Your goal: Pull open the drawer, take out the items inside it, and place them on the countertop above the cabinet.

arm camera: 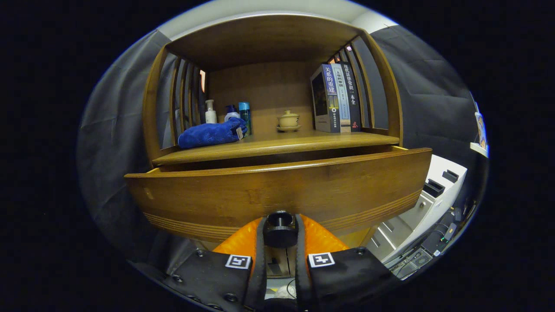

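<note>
Right now the claw point(279, 232) is closed on the dark round knob point(279, 225) at the lower middle of the drawer point(277, 190), one finger pressing on each side of it. The drawer's wooden front stands forward of the cabinet point(151, 108), with a dark gap between its top edge and the bench point(277, 145) above; what lies inside cannot be seen from this low angle. On the bench, towards the left, a blue cloth point(211, 133) lies in front of a white pump bottle point(210, 112), a second bottle with a dark blue top point(231, 113) and a blue-capped bottle point(245, 116). Near the middle a small lidded teacup point(288, 119) sits on a saucer, and to the right several books point(336, 97) stand upright against the slatted side. A white set of drawers point(427, 201) stands beyond the cabinet's right side.
</note>
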Demonstrator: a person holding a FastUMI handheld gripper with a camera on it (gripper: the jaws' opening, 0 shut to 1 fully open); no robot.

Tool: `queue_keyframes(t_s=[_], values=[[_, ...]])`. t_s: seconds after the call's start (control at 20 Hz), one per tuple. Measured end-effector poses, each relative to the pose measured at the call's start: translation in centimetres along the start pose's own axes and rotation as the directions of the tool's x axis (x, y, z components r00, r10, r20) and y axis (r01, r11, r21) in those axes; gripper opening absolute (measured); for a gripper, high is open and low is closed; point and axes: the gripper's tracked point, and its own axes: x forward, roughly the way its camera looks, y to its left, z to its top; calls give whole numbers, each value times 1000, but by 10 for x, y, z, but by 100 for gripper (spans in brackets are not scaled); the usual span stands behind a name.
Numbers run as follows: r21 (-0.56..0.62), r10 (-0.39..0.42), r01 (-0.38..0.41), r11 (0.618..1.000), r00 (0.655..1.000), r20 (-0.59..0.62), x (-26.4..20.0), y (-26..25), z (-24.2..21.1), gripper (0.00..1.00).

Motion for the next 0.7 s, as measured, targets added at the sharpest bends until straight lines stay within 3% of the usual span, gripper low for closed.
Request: queue_keyframes(t_s=[0.7], values=[[15,-12,12,1000,1000,-14,-78,-4,-28,35]])
